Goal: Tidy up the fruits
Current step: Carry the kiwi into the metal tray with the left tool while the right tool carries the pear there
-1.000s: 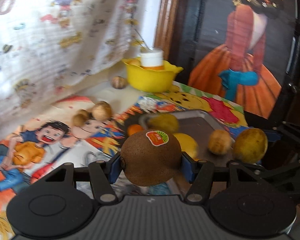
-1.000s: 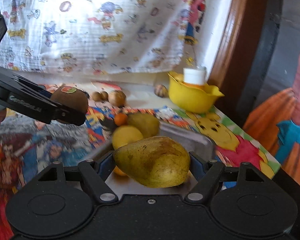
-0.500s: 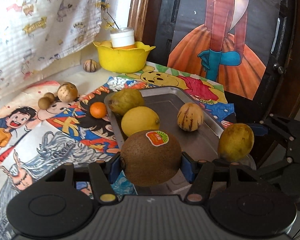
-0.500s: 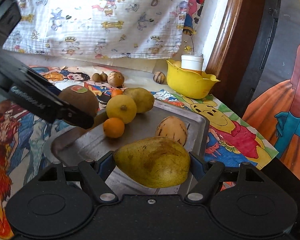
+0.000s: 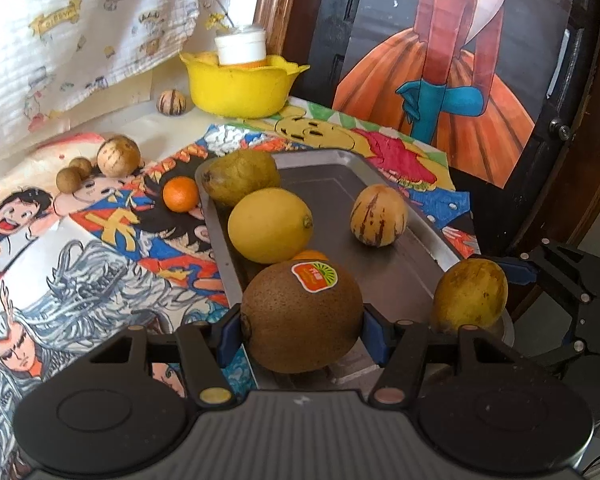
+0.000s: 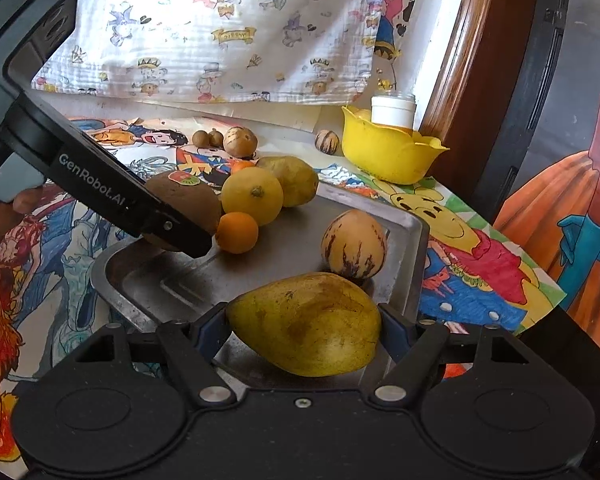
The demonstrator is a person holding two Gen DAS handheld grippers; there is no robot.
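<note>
Jaws grip fruit over the tray [image 6: 414,240] — left a kiwi [image 5: 302,316], right a pear [image 6: 306,324].

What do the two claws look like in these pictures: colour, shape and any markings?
Both the left claw and the right claw are black, with linkage fingers, silver pivot pins and blue pads. Two round discs mark each body. White "GenRobot.AI" lettering runs along the left claw's side.

Pear [image 6: 304,322] between jaws, over tray [image 6: 404,240]
</note>
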